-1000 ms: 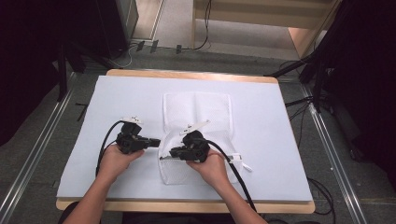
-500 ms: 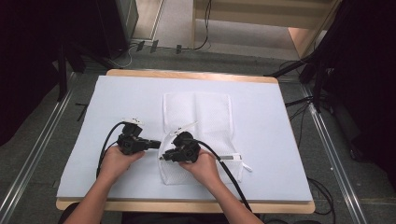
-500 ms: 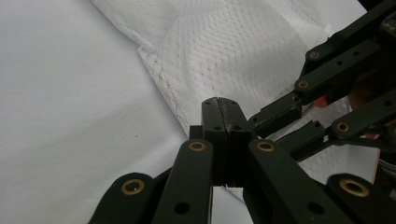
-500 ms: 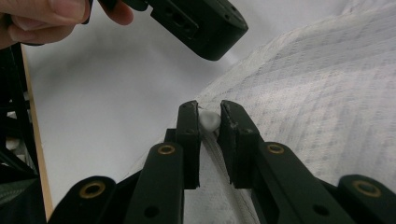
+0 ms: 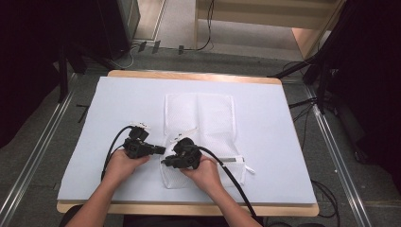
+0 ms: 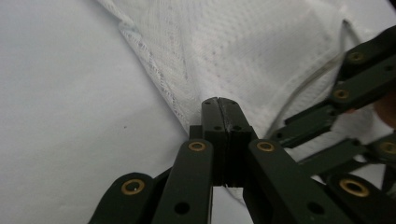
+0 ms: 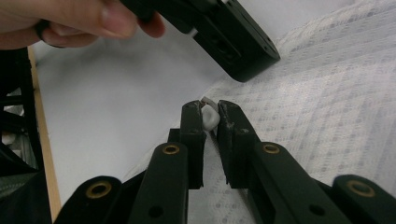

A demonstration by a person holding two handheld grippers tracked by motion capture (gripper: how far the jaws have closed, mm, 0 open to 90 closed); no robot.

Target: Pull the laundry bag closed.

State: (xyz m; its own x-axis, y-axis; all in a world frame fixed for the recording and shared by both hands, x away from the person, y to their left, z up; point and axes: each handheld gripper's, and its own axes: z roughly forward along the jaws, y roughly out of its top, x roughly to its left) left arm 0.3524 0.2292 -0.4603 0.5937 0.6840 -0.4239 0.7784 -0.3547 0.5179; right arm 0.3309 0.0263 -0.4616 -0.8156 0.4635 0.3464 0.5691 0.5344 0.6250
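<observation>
We see a pale blue sheet [image 5: 265, 142] covering a wooden table [image 5: 194, 76], grey carpet around it, metal rails [image 5: 338, 156] either side, black cables [image 5: 203, 45] at the far end

A wooden bench [image 5: 189, 75] carries a pale blue cover [image 5: 283, 142]; grey carpet [image 5: 42, 161] lies around it; metal rails [image 5: 331, 156] flank both sides; cables [image 5: 302, 101] trail right.

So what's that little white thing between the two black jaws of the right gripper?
In the right gripper view, a small white zipper pull sits between the right gripper's jaws, at the edge of the white mesh bag. It is too blurred to show more.
</observation>
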